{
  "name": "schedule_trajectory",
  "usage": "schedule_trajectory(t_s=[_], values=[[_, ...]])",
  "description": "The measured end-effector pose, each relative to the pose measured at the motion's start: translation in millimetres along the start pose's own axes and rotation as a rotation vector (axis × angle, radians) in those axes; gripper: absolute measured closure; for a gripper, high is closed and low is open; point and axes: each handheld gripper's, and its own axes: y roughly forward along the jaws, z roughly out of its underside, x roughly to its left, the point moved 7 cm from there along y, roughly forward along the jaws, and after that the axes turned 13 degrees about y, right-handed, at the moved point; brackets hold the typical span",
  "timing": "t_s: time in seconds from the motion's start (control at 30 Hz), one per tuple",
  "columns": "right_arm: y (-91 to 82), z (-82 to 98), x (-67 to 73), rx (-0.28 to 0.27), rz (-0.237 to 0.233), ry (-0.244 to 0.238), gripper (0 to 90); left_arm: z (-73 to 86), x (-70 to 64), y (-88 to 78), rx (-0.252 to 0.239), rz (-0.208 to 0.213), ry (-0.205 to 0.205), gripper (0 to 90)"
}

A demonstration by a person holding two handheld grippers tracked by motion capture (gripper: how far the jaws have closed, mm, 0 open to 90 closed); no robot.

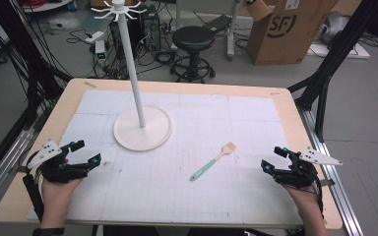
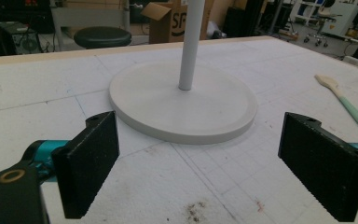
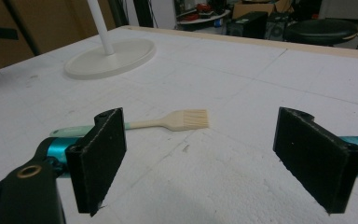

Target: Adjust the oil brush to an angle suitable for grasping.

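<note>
While both hands rest at the near edge of the tabletop, seen from the high view, the left gripper sits at the near left corner and the right gripper at the near right, each with its jaws spread and nothing between them. A pastry brush, pale bristles at the far end and a mint-green handle toward the person, lies flat on the white gridded mat between the two, nearer the right gripper but well apart from it. A white hanger stand with a round base and a tall pole stands upright on the mat's far left part, its hooked crown reaching above the far edge. Beyond the tabletop stand a black stool and a cardboard box on the floor.

Along the left gripper view, the jaws stand wide apart over bare mat, the left gripper facing the hanger stand's round base close ahead; the pastry brush lies off to the right.

Along the right gripper view, the jaws of the right gripper are likewise wide open and empty. The pastry brush lies just ahead of them, its handle passing behind the left-hand jaw, bristles pointing right, untouched. The hanger stand stands farther off at upper left.
</note>
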Motion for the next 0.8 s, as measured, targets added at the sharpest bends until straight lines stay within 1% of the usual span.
schedule_trajectory(t_s=[0.13,0.3,0.43,0.53,0.6,0.7,0.8], values=[[-2.1,-0.8,0.0,-0.005,-0.005,-0.004,16.4,-0.3,-0.7,0.3,-0.002,0.004,-0.002,13.0],[-3.9,-3.1,2.8,-0.012,-0.022,-0.011,16.5,0.2,-0.6,0.1,0.001,0.006,-0.005,13.0],[-2.2,-1.9,5.3,-0.001,-0.036,-0.02,16.5,1.1,-1.5,0.3,-0.001,0.02,0.016,13.0],[-1.3,-1.5,6.6,0.004,-0.045,-0.021,16.5,2.0,-1.3,1.1,0.004,0.019,0.019,13.0],[-0.5,-1.1,7.5,0.007,-0.049,-0.017,16.6,3.9,-0.5,1.9,0.017,0.019,0.017,13.0],[0.8,-0.5,8.8,0.009,-0.054,-0.015,16.8,7.6,1.0,2.8,0.013,0.01,0.003,13.1],[2.1,0.0,11.6,0.014,-0.068,-0.021,20.1,13.2,4.9,2.0,0.021,-0.001,-0.012,13.1]])
